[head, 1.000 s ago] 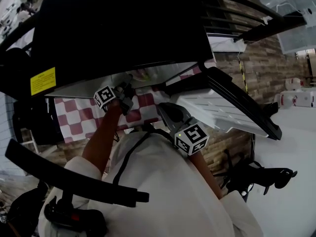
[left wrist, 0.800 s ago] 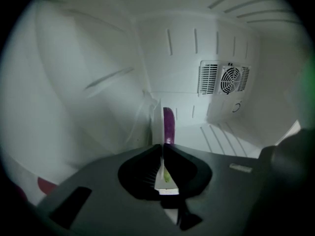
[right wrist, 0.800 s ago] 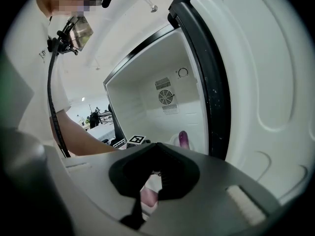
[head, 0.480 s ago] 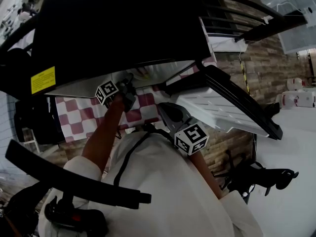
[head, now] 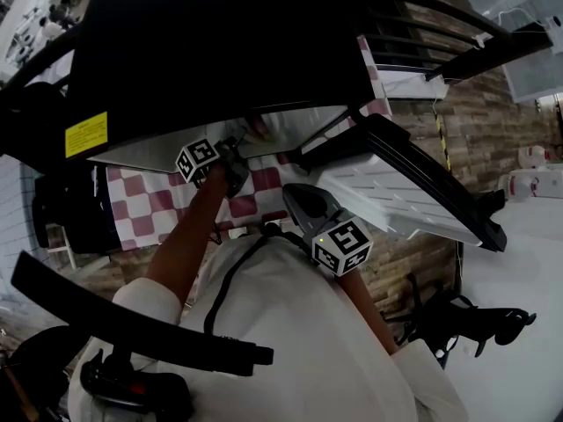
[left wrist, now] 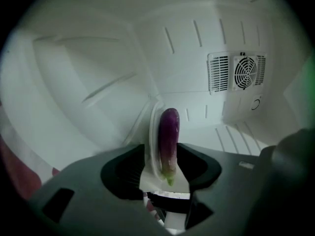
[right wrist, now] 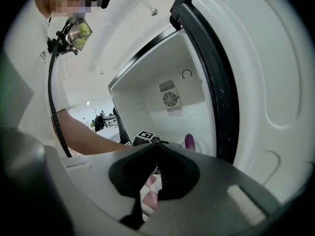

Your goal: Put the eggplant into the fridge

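A purple eggplant with a green stem end stands nearly upright against a white plate inside the white fridge. My left gripper reaches into the fridge, and its jaws are opening around the eggplant. A gap shows on the left side, so the pads no longer press on it. In the head view the left gripper sits at the fridge opening under the black fridge top. My right gripper hangs back outside with its jaws closed and nothing in them, and the eggplant shows beyond it.
The fridge door stands open to the right, its white inner liner close beside the right gripper. A fan vent is on the fridge's back wall. A red-and-white checked cloth lies below the fridge opening.
The left gripper has edged a little up and further into the fridge opening. The right gripper has stayed where it was.
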Demonstrator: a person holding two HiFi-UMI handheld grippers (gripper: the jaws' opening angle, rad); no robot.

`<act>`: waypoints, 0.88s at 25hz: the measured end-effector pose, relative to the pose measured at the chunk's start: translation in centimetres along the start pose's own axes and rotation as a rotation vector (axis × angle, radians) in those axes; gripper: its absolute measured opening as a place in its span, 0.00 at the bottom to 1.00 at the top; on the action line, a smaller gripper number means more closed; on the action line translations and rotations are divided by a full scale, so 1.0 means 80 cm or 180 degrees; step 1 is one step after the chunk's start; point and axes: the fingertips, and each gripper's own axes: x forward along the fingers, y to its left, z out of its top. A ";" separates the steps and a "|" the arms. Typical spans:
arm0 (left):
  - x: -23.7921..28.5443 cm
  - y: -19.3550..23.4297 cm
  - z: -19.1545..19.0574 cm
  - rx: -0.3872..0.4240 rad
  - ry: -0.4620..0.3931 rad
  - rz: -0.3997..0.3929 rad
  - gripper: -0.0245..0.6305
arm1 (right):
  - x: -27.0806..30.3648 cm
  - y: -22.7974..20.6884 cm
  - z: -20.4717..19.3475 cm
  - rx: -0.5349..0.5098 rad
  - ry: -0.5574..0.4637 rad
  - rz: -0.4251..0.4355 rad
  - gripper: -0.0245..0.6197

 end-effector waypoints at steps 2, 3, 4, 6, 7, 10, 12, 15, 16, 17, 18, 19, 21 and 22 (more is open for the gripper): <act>-0.006 0.000 0.003 0.0030 -0.0023 0.0012 0.36 | 0.001 0.002 0.001 -0.0005 -0.0015 0.0022 0.05; -0.009 -0.001 0.004 0.0045 -0.0027 0.0004 0.36 | 0.001 0.003 0.001 -0.0006 -0.0023 0.0031 0.05; -0.013 -0.003 0.004 0.0061 -0.0029 -0.0016 0.36 | 0.001 0.003 0.001 -0.0007 -0.0032 0.0036 0.05; -0.024 -0.011 0.002 0.0100 -0.0029 -0.0075 0.32 | 0.000 0.003 0.002 -0.0011 -0.0053 0.0037 0.05; -0.031 -0.016 0.001 0.0124 -0.0032 -0.0104 0.29 | 0.000 0.002 0.003 -0.0019 -0.0062 0.0040 0.05; -0.054 -0.022 -0.002 0.0226 -0.0054 -0.0131 0.22 | 0.005 -0.001 0.004 -0.0051 -0.0079 0.0075 0.05; -0.070 -0.025 -0.007 0.0299 -0.0064 -0.0135 0.18 | 0.007 -0.003 0.005 -0.0066 -0.0084 0.0106 0.05; -0.092 -0.033 -0.012 0.0379 -0.0103 -0.0163 0.16 | 0.011 -0.005 0.008 -0.0090 -0.0092 0.0161 0.05; -0.099 -0.036 -0.013 0.0397 -0.0120 -0.0177 0.15 | 0.014 -0.006 0.009 -0.0096 -0.0091 0.0184 0.05; -0.106 -0.039 -0.013 0.0423 -0.0138 -0.0190 0.15 | 0.016 -0.006 0.010 -0.0104 -0.0092 0.0206 0.05; -0.113 -0.043 -0.013 0.0456 -0.0154 -0.0202 0.15 | 0.018 -0.005 0.012 -0.0112 -0.0095 0.0228 0.05; -0.119 -0.047 -0.013 0.0491 -0.0169 -0.0214 0.14 | 0.021 -0.004 0.014 -0.0120 -0.0101 0.0246 0.05; -0.131 -0.056 -0.014 0.0566 -0.0202 -0.0239 0.13 | 0.024 -0.003 0.018 -0.0132 -0.0123 0.0272 0.05; -0.137 -0.061 -0.015 0.0610 -0.0220 -0.0250 0.13 | 0.025 -0.002 0.020 -0.0135 -0.0134 0.0285 0.05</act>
